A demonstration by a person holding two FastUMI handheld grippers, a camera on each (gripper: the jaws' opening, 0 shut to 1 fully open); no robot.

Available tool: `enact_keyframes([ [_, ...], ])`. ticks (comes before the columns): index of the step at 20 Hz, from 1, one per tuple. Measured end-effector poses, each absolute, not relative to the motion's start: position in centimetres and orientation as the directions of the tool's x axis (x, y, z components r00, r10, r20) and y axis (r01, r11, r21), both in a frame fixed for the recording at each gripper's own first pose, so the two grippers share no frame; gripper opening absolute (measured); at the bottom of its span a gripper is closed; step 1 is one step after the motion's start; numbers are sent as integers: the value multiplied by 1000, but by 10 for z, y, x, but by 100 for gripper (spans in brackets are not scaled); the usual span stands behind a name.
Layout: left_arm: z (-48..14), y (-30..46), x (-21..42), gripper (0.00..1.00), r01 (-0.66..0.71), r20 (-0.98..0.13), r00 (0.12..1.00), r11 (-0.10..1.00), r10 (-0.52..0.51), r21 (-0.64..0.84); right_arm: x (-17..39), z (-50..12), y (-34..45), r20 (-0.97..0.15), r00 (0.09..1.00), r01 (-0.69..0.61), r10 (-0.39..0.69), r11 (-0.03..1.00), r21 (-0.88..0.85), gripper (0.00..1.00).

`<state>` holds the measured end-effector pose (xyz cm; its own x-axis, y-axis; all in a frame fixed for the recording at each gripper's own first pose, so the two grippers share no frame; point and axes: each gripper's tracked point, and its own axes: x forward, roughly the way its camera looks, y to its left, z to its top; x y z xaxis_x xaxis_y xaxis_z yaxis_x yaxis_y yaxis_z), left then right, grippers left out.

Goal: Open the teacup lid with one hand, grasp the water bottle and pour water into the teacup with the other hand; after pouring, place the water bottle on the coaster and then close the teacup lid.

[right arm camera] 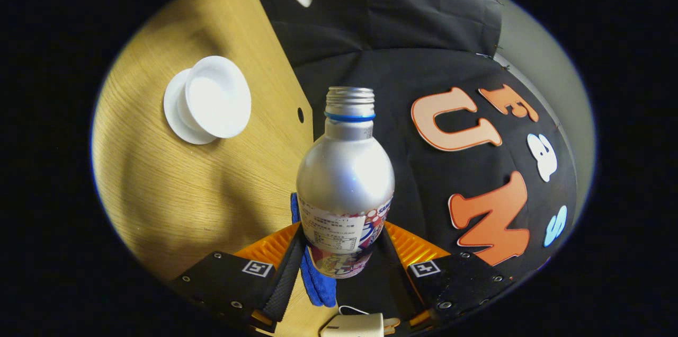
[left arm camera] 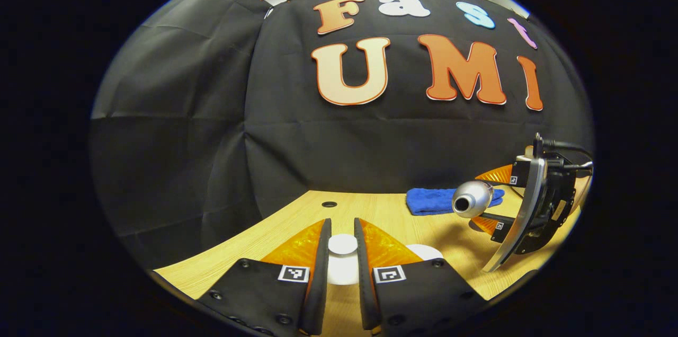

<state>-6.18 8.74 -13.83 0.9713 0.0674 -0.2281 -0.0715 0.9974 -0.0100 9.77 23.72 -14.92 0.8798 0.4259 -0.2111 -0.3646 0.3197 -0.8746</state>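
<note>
While my left gripper (left arm camera: 342,252) pinches the white lid (left arm camera: 342,245), its jaws sit over the counter (left arm camera: 371,210). My right gripper (right arm camera: 339,252) clamps the tilted water bottle (right arm camera: 345,178), the open teacup (right arm camera: 217,96) beyond.

Left tongs (left arm camera: 342,252) hide most of the teacup lid (left arm camera: 342,246)

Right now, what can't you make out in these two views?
- Water level in the silver metal bottle: opaque wall, both views.
- Contents of the white teacup: right gripper view, white interior, too small.
- Blue cloth: left gripper view, partly behind the bottle.
- Teacup body: left gripper view, behind the left gripper's finger.
</note>
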Motion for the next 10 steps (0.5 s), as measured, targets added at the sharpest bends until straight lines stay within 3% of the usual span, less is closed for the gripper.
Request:
enact_keyframes([
  [10,-135,36,-48,30,10,-219,976,1000,-15,-25,148,-162,201,-248,903,-427,352,667,-610,79],
])
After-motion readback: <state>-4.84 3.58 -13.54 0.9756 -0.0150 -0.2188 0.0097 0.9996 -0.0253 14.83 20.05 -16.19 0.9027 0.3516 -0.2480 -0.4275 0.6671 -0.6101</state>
